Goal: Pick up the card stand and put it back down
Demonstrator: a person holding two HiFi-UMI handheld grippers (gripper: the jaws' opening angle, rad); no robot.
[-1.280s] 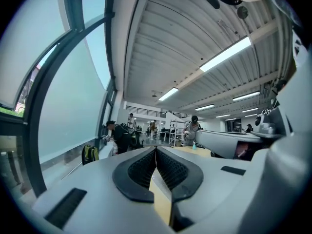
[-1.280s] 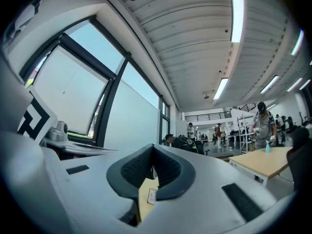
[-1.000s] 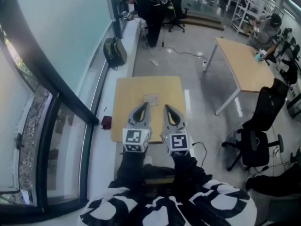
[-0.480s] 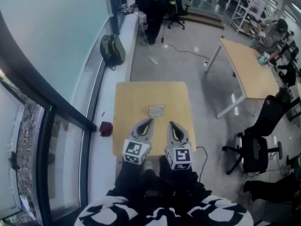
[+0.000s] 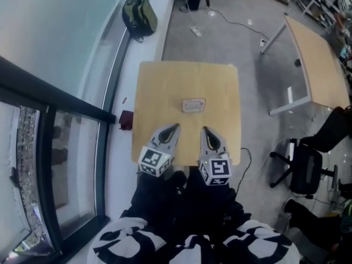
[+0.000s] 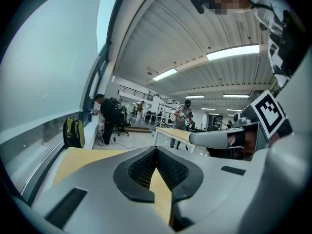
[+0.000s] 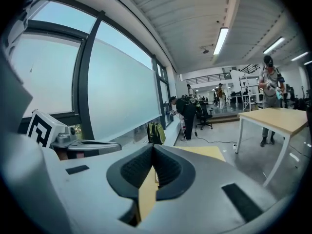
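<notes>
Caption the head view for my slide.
Left hand-held gripper and right hand-held gripper, both shut, above the wooden table; card stand untouched ahead.

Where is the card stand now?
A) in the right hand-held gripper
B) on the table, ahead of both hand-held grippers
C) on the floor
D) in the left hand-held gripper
B: the card stand lies on the table, beyond the left hand-held gripper and right hand-held gripper, both shut on nothing.

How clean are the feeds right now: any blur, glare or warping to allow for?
Head view: fairly sharp, card stand small but clear on the table, window frame bowed. Left gripper view and right gripper view: heavy fisheye, dark corners, ceiling light bright.
</notes>
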